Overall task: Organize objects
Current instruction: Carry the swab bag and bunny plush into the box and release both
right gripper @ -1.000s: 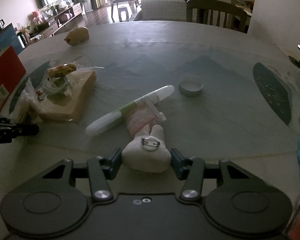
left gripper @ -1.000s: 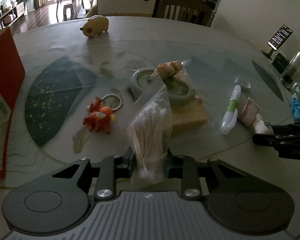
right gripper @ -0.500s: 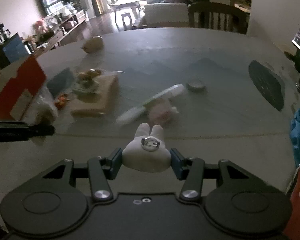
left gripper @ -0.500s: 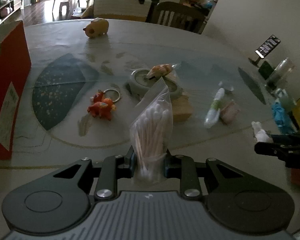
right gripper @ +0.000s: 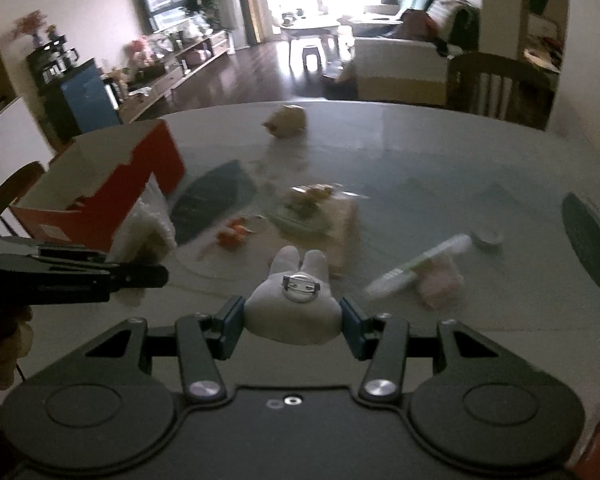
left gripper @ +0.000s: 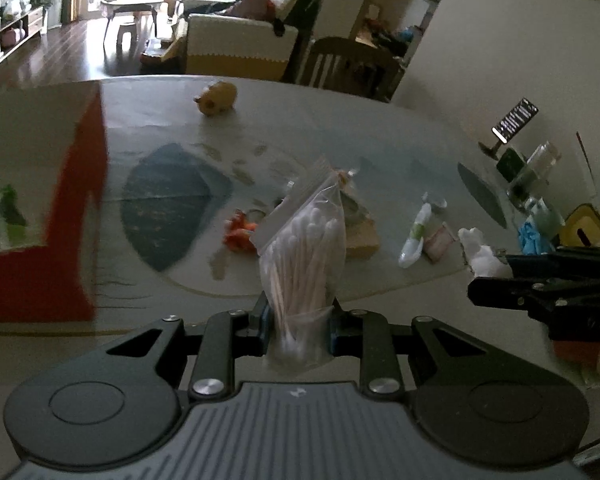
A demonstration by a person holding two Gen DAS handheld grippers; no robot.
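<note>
Left gripper (left gripper: 298,322) clamped on a clear zip bag of cotton swabs (left gripper: 304,256) — pinched at its lower end, the bag standing up and leaning slightly left, its sealed strip topmost. The bag is held above the table (left gripper: 380,140), not touching it.

Right gripper (right gripper: 292,320) clenched around a small white plush brooch (right gripper: 294,300), rabbit-shaped, two ears pointing away from the camera, a round metal pin clasp on the side facing up. It sits squarely between the fingers. From the left wrist view the same brooch (left gripper: 482,254) shows at the far right, sticking out of the dark fingertips.

Red cardboard box (right gripper: 100,196) stands open at the table's left edge, close beside the left gripper; contents blurred, something green inside.

On the table, middle: an orange toy keychain (left gripper: 240,234); just right of it a tan block (left gripper: 362,236) with a round greenish item and a wrapped snack on top, partly hidden behind the bag. Further right, a white and green tube (left gripper: 416,232) lying next to a small pink cup (left gripper: 440,240), a white cap (right gripper: 488,236) near the tube's far end. A tan pig figure (left gripper: 216,98) sits alone at the far side. Both views motion-blurred.
</note>
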